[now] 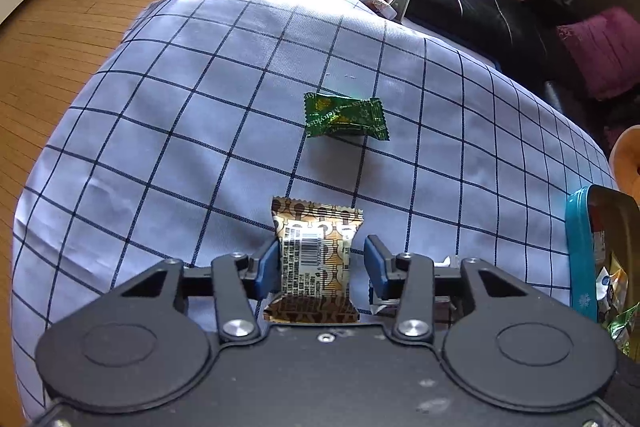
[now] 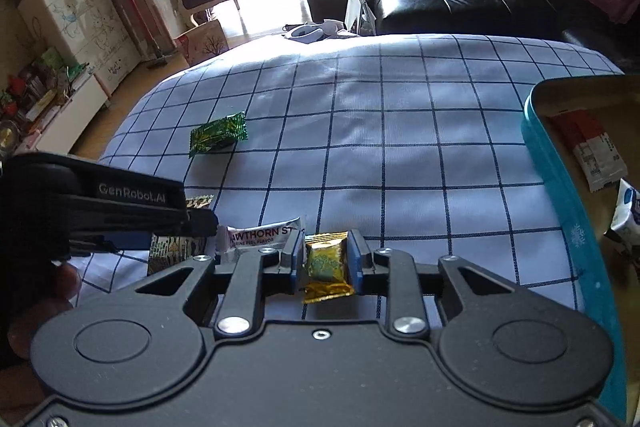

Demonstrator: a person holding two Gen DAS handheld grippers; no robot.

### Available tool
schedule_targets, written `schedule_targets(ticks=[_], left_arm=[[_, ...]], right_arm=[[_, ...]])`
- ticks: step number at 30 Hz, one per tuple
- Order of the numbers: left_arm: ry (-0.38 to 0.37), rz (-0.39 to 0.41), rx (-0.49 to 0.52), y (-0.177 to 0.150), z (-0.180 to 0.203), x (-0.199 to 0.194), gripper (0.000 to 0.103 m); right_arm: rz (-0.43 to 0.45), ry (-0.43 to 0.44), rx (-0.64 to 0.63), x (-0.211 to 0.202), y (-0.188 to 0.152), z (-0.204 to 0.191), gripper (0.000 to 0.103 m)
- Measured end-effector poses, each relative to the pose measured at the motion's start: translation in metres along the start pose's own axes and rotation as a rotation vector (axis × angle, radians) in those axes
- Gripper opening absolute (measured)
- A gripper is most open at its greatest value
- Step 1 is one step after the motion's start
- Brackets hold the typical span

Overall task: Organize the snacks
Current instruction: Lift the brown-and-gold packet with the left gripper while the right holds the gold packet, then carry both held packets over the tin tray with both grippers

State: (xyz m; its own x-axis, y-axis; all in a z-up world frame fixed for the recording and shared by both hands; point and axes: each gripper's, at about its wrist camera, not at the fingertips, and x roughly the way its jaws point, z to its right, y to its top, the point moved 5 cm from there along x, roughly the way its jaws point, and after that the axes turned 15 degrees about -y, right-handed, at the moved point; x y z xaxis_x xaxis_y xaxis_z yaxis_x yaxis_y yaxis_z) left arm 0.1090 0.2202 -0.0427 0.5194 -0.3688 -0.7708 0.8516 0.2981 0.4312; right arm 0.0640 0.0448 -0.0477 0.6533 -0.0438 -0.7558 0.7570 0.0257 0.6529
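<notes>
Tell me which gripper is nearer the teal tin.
Right. The right gripper, around a yellow candy, sits beside the teal tin; the left gripper is farther left.

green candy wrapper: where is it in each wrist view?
Left wrist: green candy wrapper lies just right of centre, on the checked cloth beyond the gold snack.
Right wrist: the wrapper lies left of centre, further up the cloth.
Shared landmark: the teal tin at the right edge.
</notes>
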Motion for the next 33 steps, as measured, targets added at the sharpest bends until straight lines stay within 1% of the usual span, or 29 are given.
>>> schedule_targets(ticks=[2,5,6,7,8,9,11,12,15,19,21,27,33], left_arm=[[-0.001,-0.001,0.001,0.0,0.0,0.0,0.045],[-0.009,0.0,-0.008,0.0,-0.001,-0.001,0.044],[-0.013,-0.002,-0.01,0.0,-0.001,-0.001,0.044],[-0.015,-0.004,-0.01,0.001,-0.002,-0.001,0.043],[-0.012,-0.002,-0.01,0.001,-0.002,-0.002,0.041],[0.002,0.001,-0.01,0.0,-0.002,-0.003,0.035],[0.009,0.004,-0.013,0.001,-0.003,-0.005,0.035],[0.015,0.012,-0.018,0.001,-0.003,-0.006,0.034],[-0.003,0.03,-0.038,0.003,-0.003,-0.012,0.034],[-0.005,0.08,-0.058,0.009,0.001,-0.027,0.034],[-0.011,0.098,-0.059,0.01,0.006,-0.033,0.034],[-0.054,0.12,-0.028,0.008,0.038,-0.039,0.034],[-0.101,0.092,0.073,-0.007,0.095,-0.026,0.034]], right_arm=[[0.008,-0.016,-0.027,0.0,-0.002,-0.001,0.037],[-0.001,-0.002,-0.029,-0.001,-0.002,0.001,0.036],[-0.007,0.004,-0.027,-0.002,-0.003,0.002,0.035],[-0.007,0.01,-0.024,-0.003,-0.003,0.003,0.031],[-0.007,0.015,-0.021,-0.004,-0.003,0.004,0.029],[-0.007,0.018,-0.019,-0.005,-0.003,0.005,0.028],[-0.01,0.036,-0.008,-0.007,-0.003,0.007,0.027],[-0.011,0.047,0.003,-0.008,-0.003,0.009,0.027],[-0.004,0.069,0.046,-0.014,0.001,0.017,0.027],[-0.006,0.121,0.128,-0.021,0.007,0.031,0.027],[-0.004,0.133,0.158,-0.025,0.009,0.039,0.027],[0.057,0.077,0.236,-0.039,0.018,0.076,0.027],[0.109,-0.014,0.364,-0.055,0.024,0.135,0.027]])
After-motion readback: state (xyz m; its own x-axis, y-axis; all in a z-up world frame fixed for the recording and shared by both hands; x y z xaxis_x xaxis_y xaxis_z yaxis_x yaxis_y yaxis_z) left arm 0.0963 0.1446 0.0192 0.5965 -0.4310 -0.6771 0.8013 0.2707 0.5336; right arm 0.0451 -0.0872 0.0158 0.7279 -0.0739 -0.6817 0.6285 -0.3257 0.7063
